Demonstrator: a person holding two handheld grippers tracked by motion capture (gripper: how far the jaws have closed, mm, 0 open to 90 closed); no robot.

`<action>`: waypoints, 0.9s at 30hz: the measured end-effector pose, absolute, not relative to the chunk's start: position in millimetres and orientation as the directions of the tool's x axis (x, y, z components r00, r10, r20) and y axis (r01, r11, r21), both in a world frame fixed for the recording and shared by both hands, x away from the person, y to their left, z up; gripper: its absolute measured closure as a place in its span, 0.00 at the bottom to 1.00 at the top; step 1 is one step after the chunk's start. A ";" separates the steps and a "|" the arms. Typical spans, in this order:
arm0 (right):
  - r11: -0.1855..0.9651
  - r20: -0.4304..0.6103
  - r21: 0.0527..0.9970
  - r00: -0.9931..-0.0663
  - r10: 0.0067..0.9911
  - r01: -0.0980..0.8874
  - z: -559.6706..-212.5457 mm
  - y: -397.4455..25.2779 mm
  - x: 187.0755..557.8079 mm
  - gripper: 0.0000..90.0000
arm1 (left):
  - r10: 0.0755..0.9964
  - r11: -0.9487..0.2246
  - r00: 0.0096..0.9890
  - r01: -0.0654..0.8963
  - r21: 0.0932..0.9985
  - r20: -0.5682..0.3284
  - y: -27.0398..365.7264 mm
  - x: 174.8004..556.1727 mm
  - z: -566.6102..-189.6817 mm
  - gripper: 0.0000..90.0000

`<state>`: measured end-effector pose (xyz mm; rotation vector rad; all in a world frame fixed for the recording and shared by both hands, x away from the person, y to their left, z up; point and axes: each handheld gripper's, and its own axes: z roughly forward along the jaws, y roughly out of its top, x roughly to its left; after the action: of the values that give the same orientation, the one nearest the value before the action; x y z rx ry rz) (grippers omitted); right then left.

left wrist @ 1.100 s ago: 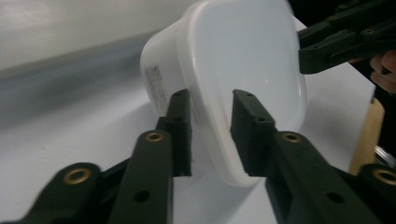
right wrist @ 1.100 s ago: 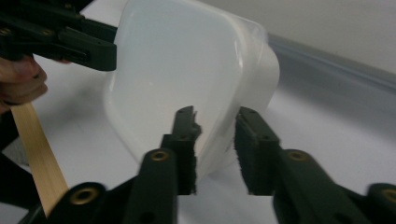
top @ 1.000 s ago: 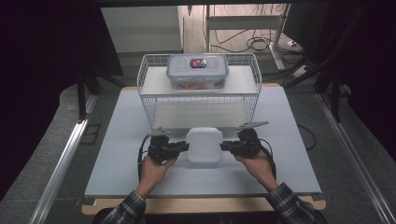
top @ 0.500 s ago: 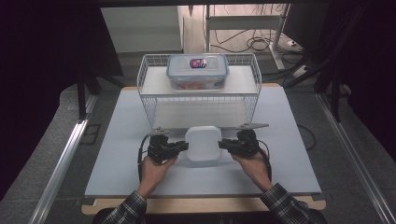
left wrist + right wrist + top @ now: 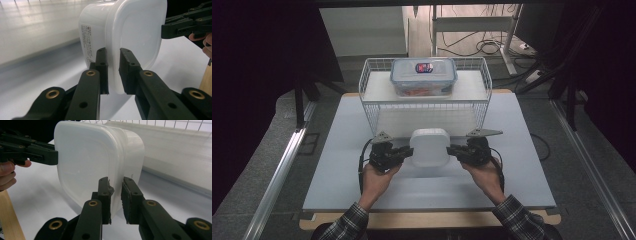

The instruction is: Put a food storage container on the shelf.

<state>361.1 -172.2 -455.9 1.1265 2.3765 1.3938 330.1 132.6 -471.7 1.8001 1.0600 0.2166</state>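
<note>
Holding a white plastic box (image 5: 429, 147) between them, the left gripper (image 5: 406, 154) and the right gripper (image 5: 454, 151) each pinch one side of it. The box sits just in front of the wire basket (image 5: 371, 116), on the person's side, over the pale table (image 5: 332, 150). I cannot tell if it rests on the table or hangs a little above it.

In the left gripper view, the two black jaws are closed on the lid rim of the box (image 5: 125, 32), one jaw above the rim and one below. In the right gripper view, the jaws are clamped the same way on the other edge of the box (image 5: 95, 157). The other gripper shows past the box in each of these views.

The box looks light and may be empty, but its walls are milky, so I cannot see inside. The plastic looks thin and a bit bendy, and it is smooth, so it could slip. The rim is the best place to grab, because it sticks out and gives the jaws a lip to bite. Both sides should move together and stay level, or the box could twist or pop out. Squeezing too hard might bend the rim or loosen the lid.

Up on top of the wire basket sits a clear box with a blue lid (image 5: 423, 76), well apart from the white one.
</note>
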 end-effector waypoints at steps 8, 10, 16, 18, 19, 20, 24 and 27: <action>0.274 0.201 0.830 -0.719 0.666 0.485 -436.1 -170.4 363.5 0.87 | 0.743 -0.124 0.611 0.528 0.840 -0.275 135.7 332.3 -449.0 0.87; 0.271 0.195 0.837 -0.722 0.664 0.475 -429.4 -169.9 364.6 0.87 | 0.742 -0.118 0.612 0.523 0.844 -0.275 136.6 333.8 -442.2 0.87; 0.265 0.177 0.854 -0.729 0.661 0.447 -407.5 -168.1 367.7 0.87 | 0.741 -0.126 0.623 0.494 0.860 -0.249 139.8 337.9 -419.7 0.87; 0.260 0.174 0.861 -0.732 0.658 0.438 -400.3 -167.5 368.8 0.87 | 0.743 -0.129 0.625 0.484 0.866 -0.238 140.2 338.6 -411.2 0.87; 0.260 0.170 0.863 -0.734 0.657 0.433 -396.6 -167.2 369.3 0.87 | 0.745 -0.131 0.626 0.477 0.869 -0.232 140.4 338.7 -406.8 0.87; 0.260 0.167 0.865 -0.735 0.657 0.429 -392.7 -167.1 369.4 0.87 | 0.746 -0.135 0.627 0.471 0.872 -0.224 140.4 338.8 -402.6 0.87; 0.256 0.154 0.876 -0.740 0.655 0.409 -377.5 -166.4 369.4 0.87 | 0.747 -0.142 0.633 0.450 0.882 -0.202 141.3 338.7 -385.3 0.87; 0.251 0.150 0.882 -0.743 0.652 0.398 -365.3 -165.1 369.7 0.87 | 0.744 -0.138 0.637 0.440 0.887 -0.201 143.9 339.6 -372.7 0.87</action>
<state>369.7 -165.1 -365.3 0.9805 2.2768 1.4906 339.6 143.9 -372.7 1.7736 0.9588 0.3495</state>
